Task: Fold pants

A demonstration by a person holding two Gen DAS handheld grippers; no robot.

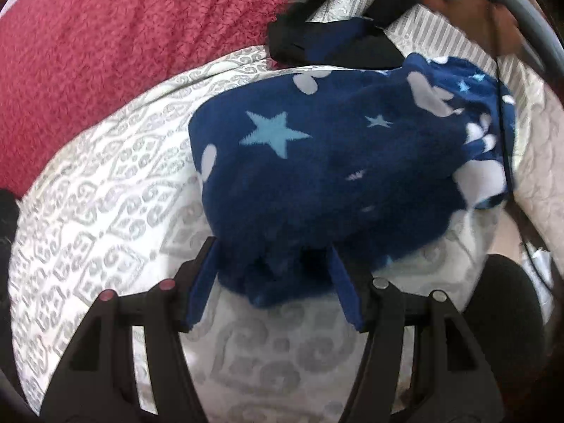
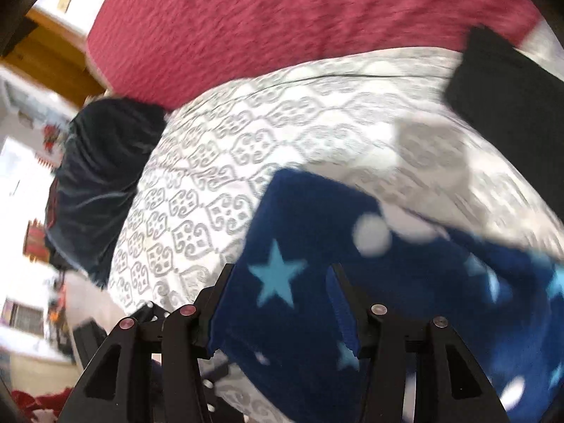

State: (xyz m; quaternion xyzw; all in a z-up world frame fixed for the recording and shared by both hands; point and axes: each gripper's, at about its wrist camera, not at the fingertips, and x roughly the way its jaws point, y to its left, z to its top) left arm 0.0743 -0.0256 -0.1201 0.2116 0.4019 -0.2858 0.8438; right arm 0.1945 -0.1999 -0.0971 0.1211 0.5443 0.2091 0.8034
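Two grippers worked one pair of navy fleece pants [image 1: 328, 162], star-and-blob print, bunched on white quilt [image 1: 105, 183] with grey scroll pattern. Left gripper [image 1: 273, 282]: jaws apart, near edge of pants bulging between pads, possibly touching; grip uncertain. Right gripper [image 2: 282, 312]: jaws apart, fleece lying under and between fingers, view blurred. Red blanket [image 2: 282, 24] lay across far side. Dark garment [image 2: 95, 183] sat at quilt's left edge, black folded item [image 2: 511, 105] far right.
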